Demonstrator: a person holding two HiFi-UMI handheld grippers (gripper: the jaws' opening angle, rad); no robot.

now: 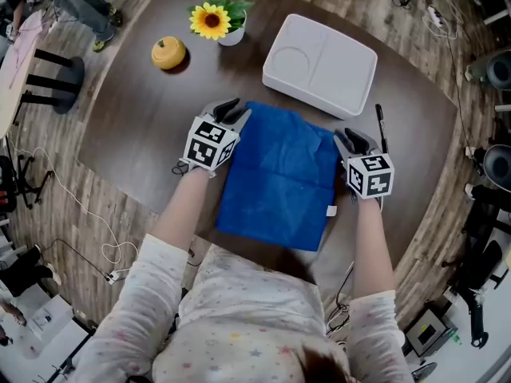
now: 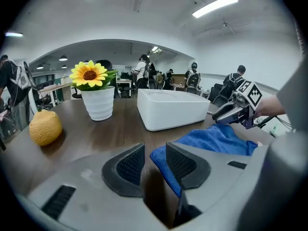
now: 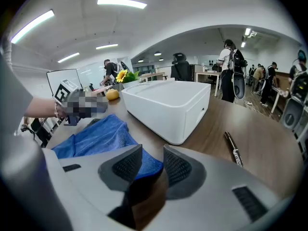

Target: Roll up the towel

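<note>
A blue towel lies folded on the dark table, its far edge rumpled and raised a little. My left gripper is at the towel's far left corner; in the left gripper view that corner sits in the narrow gap against the right jaw. My right gripper is at the far right corner, and in the right gripper view blue cloth fills the slit between the jaws. Both grippers look shut on the towel. The near edge hangs toward the person's body.
A white two-compartment tray stands just beyond the towel. A sunflower in a white pot and a small orange pumpkin are at the far left. A black pen lies right of my right gripper. People move about in the room behind.
</note>
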